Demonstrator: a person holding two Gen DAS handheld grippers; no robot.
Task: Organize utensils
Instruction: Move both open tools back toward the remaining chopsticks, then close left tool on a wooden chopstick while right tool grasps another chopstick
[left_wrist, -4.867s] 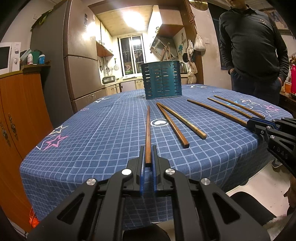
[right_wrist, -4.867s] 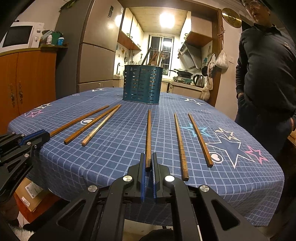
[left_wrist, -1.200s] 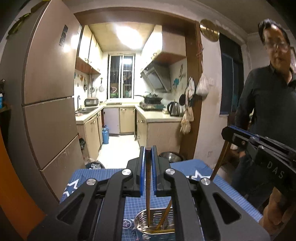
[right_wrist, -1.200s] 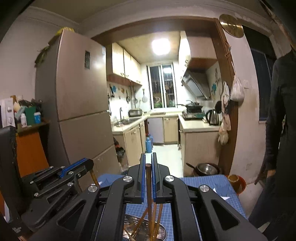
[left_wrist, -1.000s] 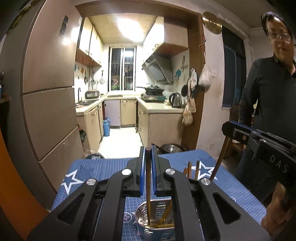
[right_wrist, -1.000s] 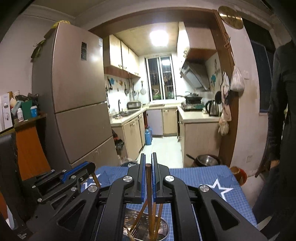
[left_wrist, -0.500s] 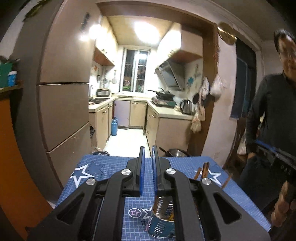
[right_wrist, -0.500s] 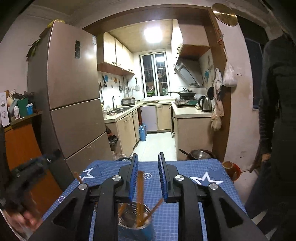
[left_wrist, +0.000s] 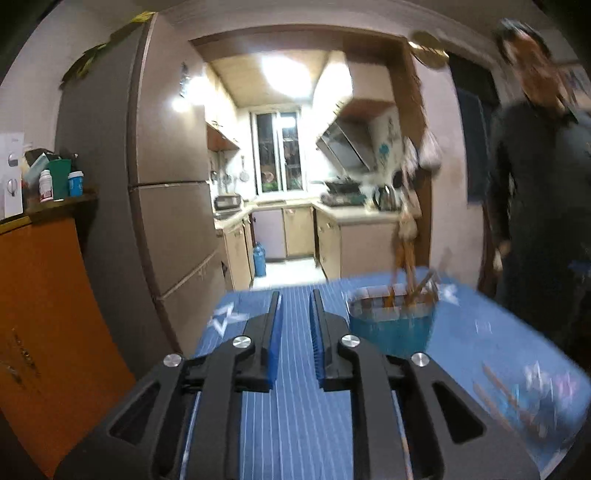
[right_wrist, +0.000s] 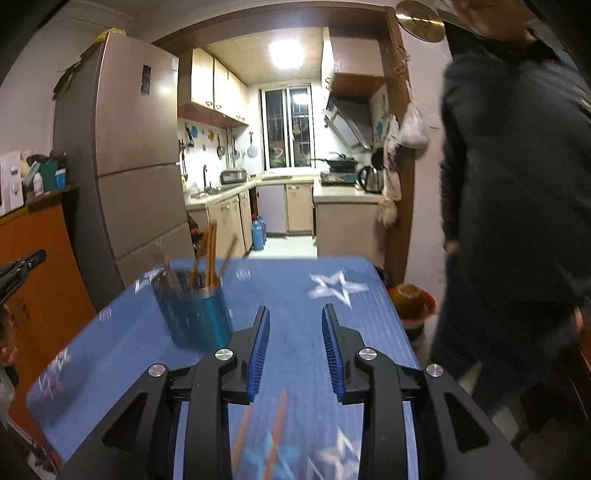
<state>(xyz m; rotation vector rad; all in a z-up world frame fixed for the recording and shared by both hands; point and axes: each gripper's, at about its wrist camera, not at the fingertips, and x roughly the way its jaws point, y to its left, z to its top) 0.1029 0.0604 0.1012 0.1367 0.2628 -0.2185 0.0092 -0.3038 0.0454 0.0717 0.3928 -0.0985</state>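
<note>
Left-wrist and right-wrist views, both blurred by motion. The left gripper (left_wrist: 293, 325) shows its jaws slightly apart with nothing but tablecloth (left_wrist: 295, 424) between them; they have just been opening. The right gripper (right_wrist: 295, 343) stands wider apart, also empty, and its jaws have likewise just been opening. The teal slotted utensil holder (left_wrist: 391, 325) stands upright on the table, ahead and to the right of the left gripper; in the right-wrist view the same holder (right_wrist: 192, 314) lies ahead and to the left of the right gripper. Several wooden chopsticks (right_wrist: 210, 254) stand in it, leaning at different angles. More loose chopsticks (right_wrist: 273, 435) lie flat on the cloth just below and between the right gripper's fingers, and others (left_wrist: 506, 395) lie to the lower right of the left gripper, near the table edge. A person in a dark top (right_wrist: 517, 184) stands beyond the table's right side.

The step in hand appears to be the return from the holder to the next pair of chopsticks. To do it well, each gripper should open enough to straddle a single stick, come down along the stick's length near its closer end, and close only once the fingers bracket it squarely. Taking one stick per gripper avoids dragging its neighbour. The cloth may bunch if the fingertips scrape it.
</note>
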